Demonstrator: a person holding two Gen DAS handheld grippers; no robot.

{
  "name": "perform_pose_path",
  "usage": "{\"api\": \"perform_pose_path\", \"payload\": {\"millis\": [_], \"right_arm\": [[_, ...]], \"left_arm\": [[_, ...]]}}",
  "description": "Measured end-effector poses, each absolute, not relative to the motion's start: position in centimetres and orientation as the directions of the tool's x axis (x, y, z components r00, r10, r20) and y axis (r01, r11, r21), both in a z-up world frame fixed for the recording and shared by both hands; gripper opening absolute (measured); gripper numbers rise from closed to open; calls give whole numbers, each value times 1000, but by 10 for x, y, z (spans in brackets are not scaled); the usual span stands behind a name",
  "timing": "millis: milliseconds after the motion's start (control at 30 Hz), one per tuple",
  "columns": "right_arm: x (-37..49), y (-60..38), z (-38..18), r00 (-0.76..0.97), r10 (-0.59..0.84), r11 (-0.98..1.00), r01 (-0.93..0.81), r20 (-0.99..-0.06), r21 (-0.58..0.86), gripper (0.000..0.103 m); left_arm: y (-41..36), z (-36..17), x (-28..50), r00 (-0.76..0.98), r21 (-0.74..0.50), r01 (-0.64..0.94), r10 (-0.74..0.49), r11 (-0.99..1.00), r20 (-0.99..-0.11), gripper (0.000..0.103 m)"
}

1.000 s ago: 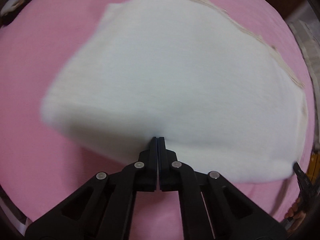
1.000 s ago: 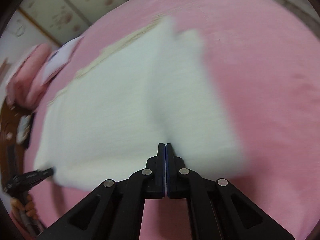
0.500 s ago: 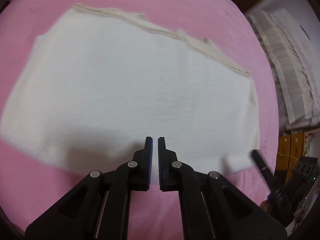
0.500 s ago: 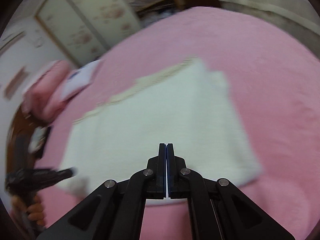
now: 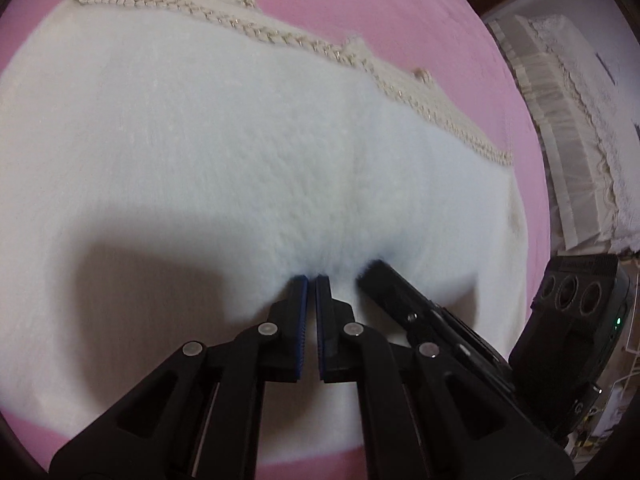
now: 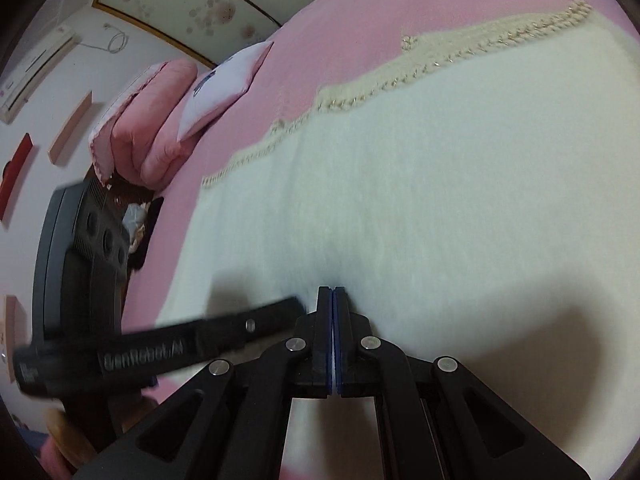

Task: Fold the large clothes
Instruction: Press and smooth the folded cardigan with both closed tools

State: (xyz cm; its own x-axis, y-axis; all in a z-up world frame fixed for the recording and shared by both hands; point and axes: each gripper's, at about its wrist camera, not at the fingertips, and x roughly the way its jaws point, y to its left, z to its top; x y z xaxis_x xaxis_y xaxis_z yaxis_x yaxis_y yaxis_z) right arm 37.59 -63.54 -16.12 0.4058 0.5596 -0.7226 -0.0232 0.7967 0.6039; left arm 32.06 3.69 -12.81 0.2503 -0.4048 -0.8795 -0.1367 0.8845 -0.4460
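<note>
A white fluffy garment (image 5: pixel 240 152) with a braided beige trim (image 5: pixel 256 34) along its far edge lies folded flat on the pink bed (image 5: pixel 380 8). My left gripper (image 5: pixel 311 278) is down on the garment's middle, its jaws a narrow gap apart with nothing between them. My right gripper (image 6: pixel 332 289) is shut and empty, its tips on the same garment (image 6: pixel 440 184). The two grippers sit side by side: the right one (image 5: pixel 384 280) shows just right of the left, and the left one (image 6: pixel 292 304) shows at the lower left of the right wrist view.
Pink pillows (image 6: pixel 152 108) and a white cushion (image 6: pixel 224 84) lie at the head of the bed (image 6: pixel 360 16). A beige lace-covered bed or bench (image 5: pixel 576 120) stands beyond the bed's right edge. A wall with an air conditioner (image 6: pixel 32 68) is at the far left.
Both grippers have let go of the garment's near edge, moved in over it toward each other and come down on its middle. The left jaws have opened a little.
</note>
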Motion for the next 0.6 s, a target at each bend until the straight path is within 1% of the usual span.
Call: {"api": "perform_pose_path", "payload": {"millis": [100, 200, 300, 400, 500, 600], "right_arm": [[402, -636, -161, 429, 559, 799, -50, -709, 599, 0], [436, -646, -163, 450, 551, 795, -26, -703, 606, 0], [475, -649, -175, 442, 546, 791, 9, -712, 612, 0], [505, -654, -184, 442, 513, 817, 9, -735, 576, 0], [530, -675, -193, 458, 503, 806, 57, -733, 589, 0], [535, -713, -191, 490, 467, 815, 85, -736, 573, 0]], "left_arm": [[46, -126, 338, 326, -468, -155, -402, 870, -856, 1], [48, -131, 369, 348, -466, -164, -391, 869, -852, 1], [51, -140, 398, 388, -466, -197, -368, 862, -845, 1], [49, -150, 426, 402, -440, -253, -320, 862, -858, 1], [67, -154, 431, 437, -497, -309, -343, 811, -831, 1], [87, -151, 426, 476, -517, -304, -343, 800, -810, 1]]}}
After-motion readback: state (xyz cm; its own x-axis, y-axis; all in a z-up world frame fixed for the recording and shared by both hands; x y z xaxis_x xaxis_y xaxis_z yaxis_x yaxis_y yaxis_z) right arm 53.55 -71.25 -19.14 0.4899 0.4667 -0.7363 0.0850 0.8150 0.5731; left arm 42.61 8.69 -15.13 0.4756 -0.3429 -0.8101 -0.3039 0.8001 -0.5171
